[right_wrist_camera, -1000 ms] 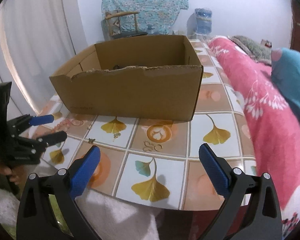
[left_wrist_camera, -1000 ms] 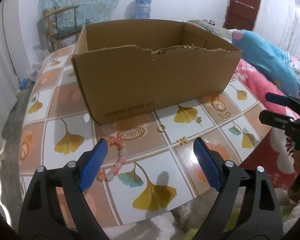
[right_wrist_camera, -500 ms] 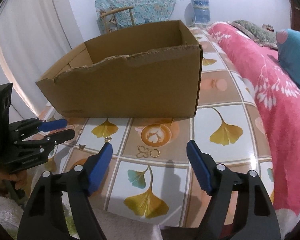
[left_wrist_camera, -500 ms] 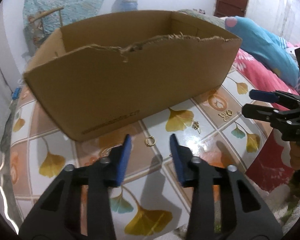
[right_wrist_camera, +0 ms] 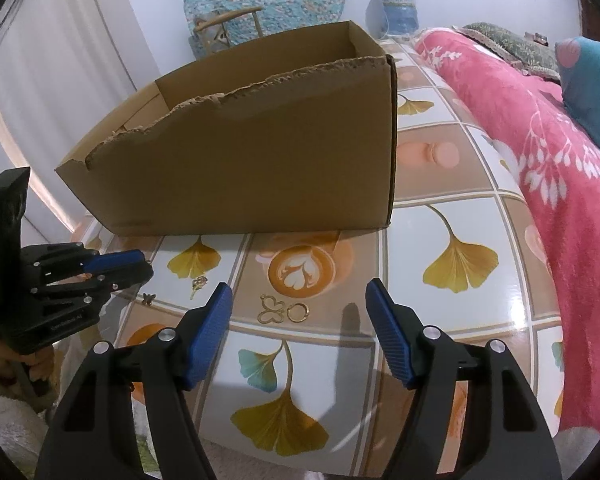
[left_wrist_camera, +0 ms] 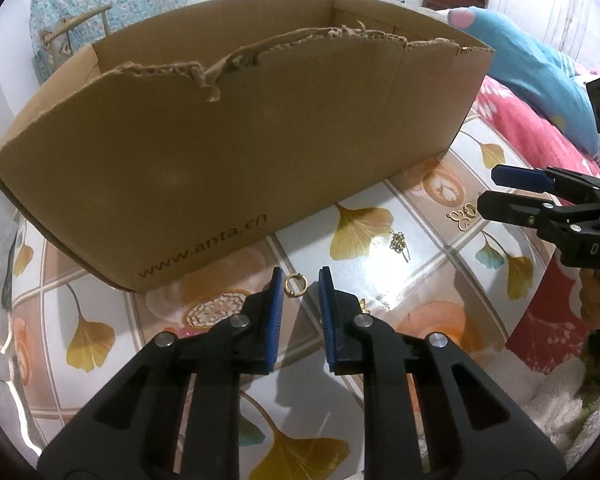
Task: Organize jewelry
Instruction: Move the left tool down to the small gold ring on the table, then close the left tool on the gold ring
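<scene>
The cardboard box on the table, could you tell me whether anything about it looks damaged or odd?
Yes: the cardboard box has a ragged, torn top edge along its near wall, dipping unevenly with a frayed notch. Otherwise it sits upright.

gold ring [left_wrist_camera: 295,284], flat on tablecloth [left_wrist_camera: 420,280]

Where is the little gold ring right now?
In the left wrist view, the small gold ring lies on the tiled table, just before the cardboard box, between the left tongs' tips.
</scene>
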